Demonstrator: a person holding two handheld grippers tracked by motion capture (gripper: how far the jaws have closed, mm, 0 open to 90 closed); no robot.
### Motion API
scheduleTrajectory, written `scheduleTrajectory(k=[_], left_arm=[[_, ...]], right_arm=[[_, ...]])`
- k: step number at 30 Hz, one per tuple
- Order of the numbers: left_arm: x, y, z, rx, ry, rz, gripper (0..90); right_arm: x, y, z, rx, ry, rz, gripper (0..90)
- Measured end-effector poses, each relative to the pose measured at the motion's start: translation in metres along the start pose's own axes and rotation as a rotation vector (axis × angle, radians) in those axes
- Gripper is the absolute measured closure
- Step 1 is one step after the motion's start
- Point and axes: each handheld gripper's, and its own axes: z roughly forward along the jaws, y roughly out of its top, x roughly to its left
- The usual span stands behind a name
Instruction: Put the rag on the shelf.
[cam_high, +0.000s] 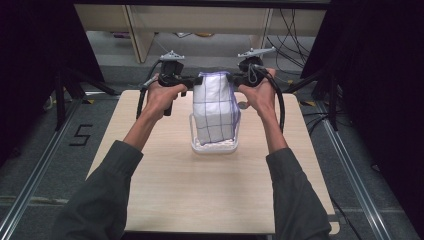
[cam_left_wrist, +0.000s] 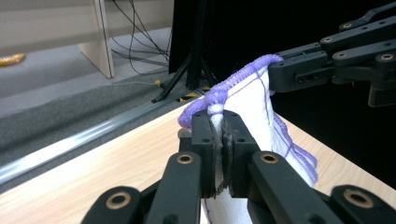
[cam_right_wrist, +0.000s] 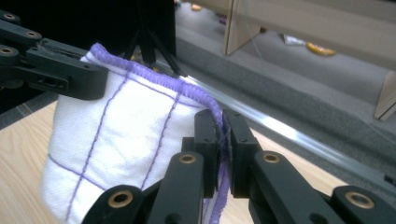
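Observation:
A white cloth (cam_high: 215, 107) with purple grid lines and a purple hem hangs folded above a small clear tray (cam_high: 214, 148) at the table's middle. Its lower end reaches into the tray. My left gripper (cam_high: 196, 80) is shut on the cloth's top left corner; in the left gripper view the hem (cam_left_wrist: 212, 105) is pinched between my left gripper's (cam_left_wrist: 223, 144) pads. My right gripper (cam_high: 233, 78) is shut on the top right corner, with the cloth (cam_right_wrist: 116, 140) and its hem squeezed between my right gripper's (cam_right_wrist: 223, 149) pads. The two grippers face each other across the cloth's top edge.
The light wooden table (cam_high: 165, 190) has bare surface around the tray. A small round object (cam_high: 243, 105) lies right of the cloth. Black stands (cam_high: 65, 90) and cables flank the table, and pale furniture legs (cam_high: 137, 35) stand beyond its far edge.

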Motion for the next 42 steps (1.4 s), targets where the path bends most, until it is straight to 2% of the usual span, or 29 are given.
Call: scheduleTrajectory(k=[1, 2, 4, 6, 7, 8, 13, 14, 17, 18, 19, 20, 21, 22, 25, 26, 27, 33, 35, 36, 37, 38, 39, 40, 41, 42], left_arm=[[0.002, -0.001, 0.002, 0.011, 0.0, -0.01, 84.6], [0.004, -0.002, 0.004, 0.013, -0.002, -0.012, 84.6], [0.007, -0.004, 0.008, 0.024, -0.003, -0.018, 84.5], [0.009, -0.006, 0.011, 0.031, -0.002, -0.021, 84.3], [0.01, -0.007, 0.013, 0.037, 0.002, -0.024, 84.3], [0.013, -0.009, 0.017, 0.05, 0.006, -0.022, 84.2], [0.021, -0.016, 0.03, 0.084, 0.003, -0.045, 83.8], [0.023, -0.019, 0.033, 0.091, 0.007, -0.05, 83.7], [0.025, -0.025, 0.04, 0.118, 0.01, -0.053, 83.6], [0.027, -0.028, 0.043, 0.123, 0.004, -0.061, 83.5], [0.028, -0.029, 0.044, 0.125, 0.005, -0.066, 83.5], [0.03, -0.032, 0.046, 0.131, 0.0, -0.071, 83.4], [0.031, -0.034, 0.048, 0.138, -0.006, -0.073, 83.3], [0.031, -0.036, 0.05, 0.141, -0.008, -0.077, 83.2], [0.031, -0.041, 0.054, 0.161, -0.016, -0.071, 82.8], [0.032, -0.042, 0.056, 0.179, -0.02, -0.064, 82.8], [0.032, -0.044, 0.057, 0.182, -0.025, -0.075, 82.5], [0.033, -0.051, 0.062, 0.226, -0.039, -0.067, 79.1], [0.035, -0.053, 0.062, 0.235, -0.034, -0.074, 76.0], [0.036, -0.054, 0.062, 0.237, -0.029, -0.078, 72.5], [0.036, -0.054, 0.062, 0.237, -0.029, -0.078, 66.7], [0.037, -0.054, 0.061, 0.237, -0.017, -0.094, 60.5], [0.037, -0.054, 0.061, 0.237, -0.017, -0.094, 55.8], [0.04, -0.053, 0.059, 0.233, 0.002, -0.11, 51.2], [0.041, -0.052, 0.057, 0.235, 0.005, -0.102, 49.6], [0.041, -0.051, 0.056, 0.222, 0.01, -0.113, 49.8]], right_arm=[[-0.001, -0.001, 0.003, 0.012, 0.003, 0.02, 85.4], [-0.003, -0.002, 0.006, 0.018, -0.005, 0.01, 85.4], [-0.004, -0.005, 0.012, 0.03, 0.001, 0.039, 85.3], [-0.006, -0.006, 0.015, 0.043, -0.004, 0.041, 85.2], [-0.005, -0.008, 0.019, 0.048, -0.003, 0.063, 85.2], [-0.008, -0.009, 0.021, 0.054, -0.005, 0.055, 85.2], [-0.011, -0.019, 0.033, 0.108, -0.012, 0.103, 84.9], [-0.012, -0.02, 0.035, 0.109, -0.014, 0.089, 84.8], [-0.015, -0.026, 0.042, 0.139, -0.016, 0.107, 84.7], [-0.014, -0.028, 0.045, 0.124, -0.027, 0.116, 84.7], [-0.015, -0.029, 0.046, 0.151, -0.022, 0.114, 84.7], [-0.015, -0.031, 0.049, 0.139, -0.03, 0.12, 84.7], [-0.017, -0.033, 0.05, 0.166, -0.021, 0.122, 84.6], [-0.017, -0.035, 0.051, 0.17, -0.023, 0.127, 84.6], [-0.022, -0.043, 0.056, 0.195, -0.015, 0.119, 84.6], [-0.021, -0.044, 0.056, 0.208, -0.014, 0.144, 84.6], [-0.022, -0.046, 0.056, 0.23, -0.008, 0.162, 84.5], [-0.026, -0.056, 0.059, 0.263, 0.007, 0.189, 82.2], [-0.029, -0.06, 0.062, 0.277, 0.009, 0.182, 78.8], [-0.03, -0.06, 0.062, 0.279, -0.005, 0.191, 73.9], [-0.03, -0.06, 0.062, 0.279, -0.005, 0.191, 73.9], [-0.031, -0.06, 0.061, 0.281, -0.013, 0.217, 65.2], [-0.031, -0.06, 0.061, 0.281, -0.013, 0.217, 65.2], [-0.033, -0.059, 0.058, 0.273, -0.009, 0.221, 64.8], [-0.034, -0.059, 0.057, 0.268, -0.013, 0.225, 63.7], [-0.035, -0.058, 0.055, 0.264, -0.019, 0.229, 63.0]])
